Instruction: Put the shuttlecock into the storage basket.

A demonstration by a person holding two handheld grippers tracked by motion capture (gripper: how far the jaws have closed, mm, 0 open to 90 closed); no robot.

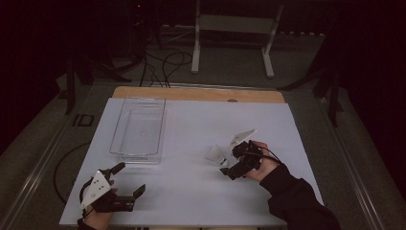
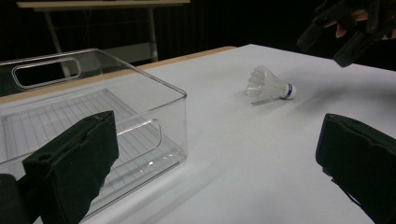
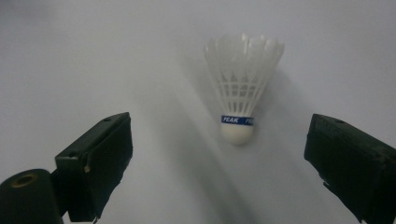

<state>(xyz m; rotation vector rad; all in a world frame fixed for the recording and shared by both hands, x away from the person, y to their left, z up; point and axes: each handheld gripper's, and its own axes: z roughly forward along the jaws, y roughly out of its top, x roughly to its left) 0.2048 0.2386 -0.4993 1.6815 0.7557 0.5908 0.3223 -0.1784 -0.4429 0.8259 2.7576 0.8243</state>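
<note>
A white feather shuttlecock [image 1: 214,154] lies on its side on the white table [image 1: 191,191], right of centre. In the right gripper view the shuttlecock [image 3: 240,88] has a blue band and its cork points toward me. My right gripper [image 3: 217,158] is open just short of it, with one jaw on each side of the cork and not touching it. From above, the right gripper [image 1: 229,160] hovers at the shuttlecock's right. My left gripper [image 1: 130,178] stands open and empty near the front left edge. In its own view the left gripper [image 2: 215,177] faces the shuttlecock [image 2: 266,86].
A clear plastic bin [image 1: 119,139] with nothing inside stands at the back left of the table; its near wall [image 2: 182,126] is close to my left jaw. The other hand's gripper [image 2: 345,28] shows at the top right. Cables and a white stand [image 1: 234,24] are on the floor beyond.
</note>
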